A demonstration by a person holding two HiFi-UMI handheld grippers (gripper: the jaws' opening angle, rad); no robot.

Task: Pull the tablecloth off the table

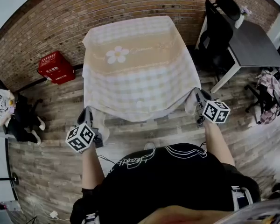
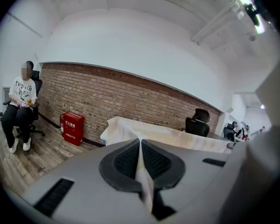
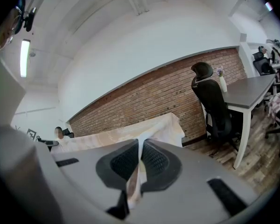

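Corners of the beige checked flower-print tablecloth (image 1: 140, 73), draped on the bench at 12 o'clock, sit clenched in the left gripper (image 1: 87, 111) and right gripper (image 1: 196, 95) fingers; pull evenly toward 6 o'clock

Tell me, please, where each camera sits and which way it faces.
Head view: on the person's head, looking steeply down at the draped tablecloth; shows forearms, left tongs and right tongs, each shut on a near corner.
Left gripper view: on the left tongs, facing across the cloth toward the brick wall and red box; shows its jaws pinching cloth.
Right gripper view: on the right tongs, facing the wall and black chair; jaws pinching cloth.
Shared: all see the tablecloth.
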